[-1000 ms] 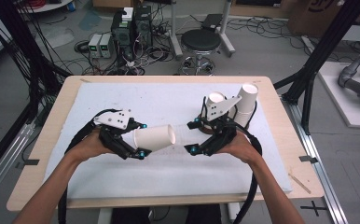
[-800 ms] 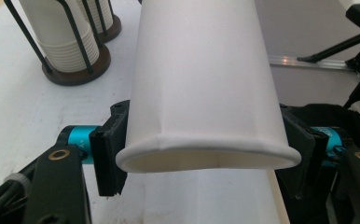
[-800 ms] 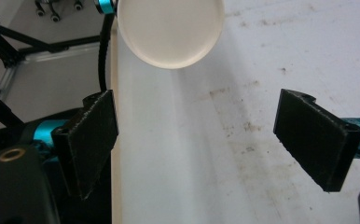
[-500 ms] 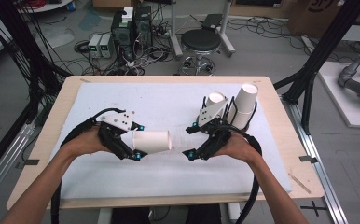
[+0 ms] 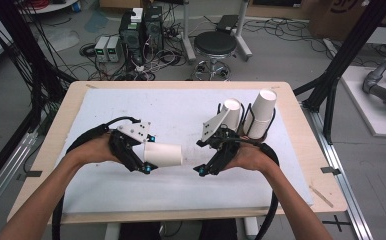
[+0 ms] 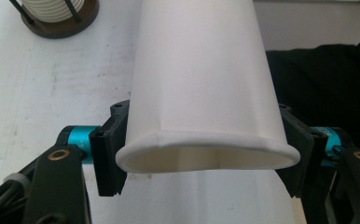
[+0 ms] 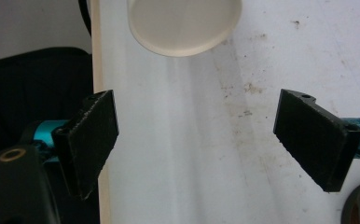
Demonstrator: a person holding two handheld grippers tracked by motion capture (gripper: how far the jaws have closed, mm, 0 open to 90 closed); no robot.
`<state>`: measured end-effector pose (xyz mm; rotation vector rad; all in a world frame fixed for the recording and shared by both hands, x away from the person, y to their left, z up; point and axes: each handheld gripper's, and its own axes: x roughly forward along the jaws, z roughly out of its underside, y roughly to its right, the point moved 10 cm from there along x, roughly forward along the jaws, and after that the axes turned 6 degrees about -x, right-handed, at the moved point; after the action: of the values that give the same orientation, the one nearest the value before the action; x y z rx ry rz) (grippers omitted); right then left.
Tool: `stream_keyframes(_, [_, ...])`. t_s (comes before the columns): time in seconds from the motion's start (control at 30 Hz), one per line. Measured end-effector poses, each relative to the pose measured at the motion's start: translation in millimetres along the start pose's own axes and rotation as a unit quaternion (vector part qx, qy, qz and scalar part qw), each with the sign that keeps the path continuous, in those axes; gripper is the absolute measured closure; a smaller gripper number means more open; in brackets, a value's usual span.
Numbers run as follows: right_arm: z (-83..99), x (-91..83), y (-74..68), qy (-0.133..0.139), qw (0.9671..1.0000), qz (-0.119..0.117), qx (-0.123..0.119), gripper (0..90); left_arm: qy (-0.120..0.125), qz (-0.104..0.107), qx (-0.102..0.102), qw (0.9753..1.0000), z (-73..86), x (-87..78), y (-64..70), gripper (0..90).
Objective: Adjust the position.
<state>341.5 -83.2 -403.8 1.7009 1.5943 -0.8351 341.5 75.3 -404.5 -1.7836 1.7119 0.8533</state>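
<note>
1. From the high view I see both of my hand-held grippers over the white mat (image 5: 181,185) on the table (image 5: 51,145): the left hand-held gripper (image 5: 143,157) carries a paper cup (image 5: 163,154) lying on its side above the mat, its closed bottom pointing toward the right hand-held gripper (image 5: 201,159), with a gap between the two.
2. That same view gives me what the gripper views crop: a cup holder (image 5: 258,131) at the far right of the mat with a tall stack of cups (image 5: 260,112) in it, and another cup (image 5: 231,111) tilted just beside it, behind the right gripper.
3. The left gripper view shows the grip up close. The jaws are clamped on the cup (image 6: 201,88) near its rim, one on each side, and the rim is squeezed into a flat oval. The holder's dark base (image 6: 59,18) sits in the top left corner.
4. The right gripper view shows its jaws spread wide apart, holding and touching nothing. The cup's round bottom (image 7: 185,21) faces me at the top of the picture, beyond the jaws and apart from them, with the stained mat (image 7: 225,140) underneath.
</note>
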Motion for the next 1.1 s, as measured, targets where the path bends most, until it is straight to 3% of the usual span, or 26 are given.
stream_keyframes(0.3, [1.0, 8.8, -2.4, -0.064, 0.9978, 0.003, -0.019, 14.3, -0.044, -0.001, 0.012, 0.9989, 2.5, 6.6, -1.0, 30.0])
stream_keyframes(0.53, [-2.8, 15.9, -3.1, -0.091, 0.9953, 0.004, -0.033, 14.3, -0.061, 0.0, 0.012, 0.9981, 6.0, 15.1, 0.4, 30.0])
stream_keyframes(0.7, [-6.3, 22.0, -4.0, -0.102, 0.9938, 0.002, -0.045, 14.4, -0.067, -0.001, 0.014, 0.9977, 6.0, 18.5, 0.4, 30.0])
stream_keyframes(1.1, [-8.0, 28.6, -2.7, -0.112, 0.9926, 0.001, -0.047, 14.5, -0.086, 0.007, 0.009, 0.9962, 1.6, 27.9, -1.8, 30.0])
